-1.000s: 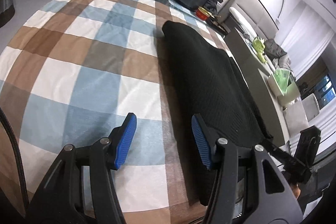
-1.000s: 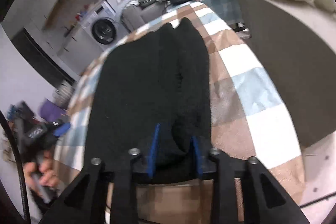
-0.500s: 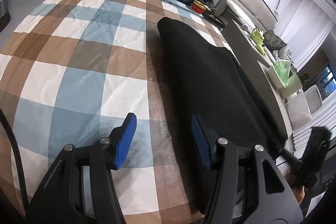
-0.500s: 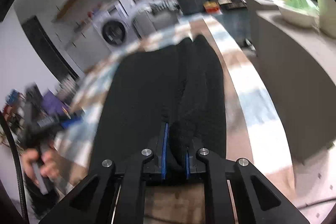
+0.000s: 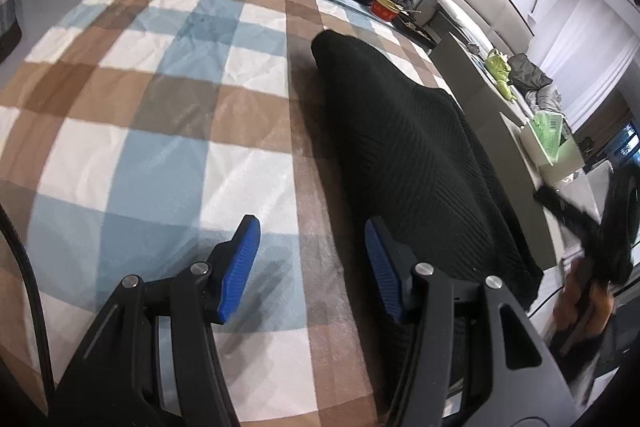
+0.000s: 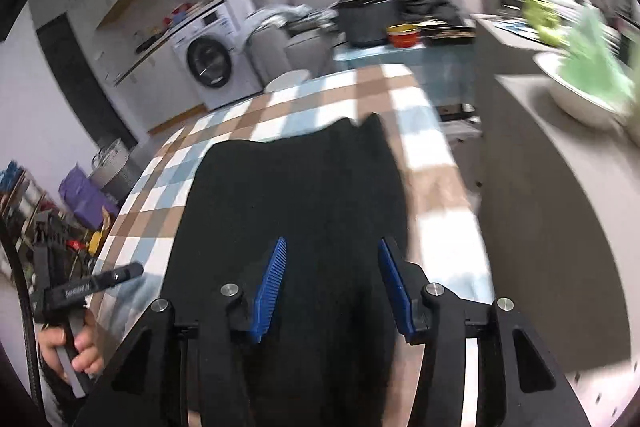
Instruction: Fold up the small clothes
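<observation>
Left gripper (image 5: 312,267): jaws apart, empty, over checked cloth (image 5: 160,131). Black garment (image 5: 408,155) flat at 2 o'clock. Right gripper (image 6: 332,287): jaws just opened, pads clear, garment beneath. Best now: square edges, then pinch near hem, low and even.
</observation>
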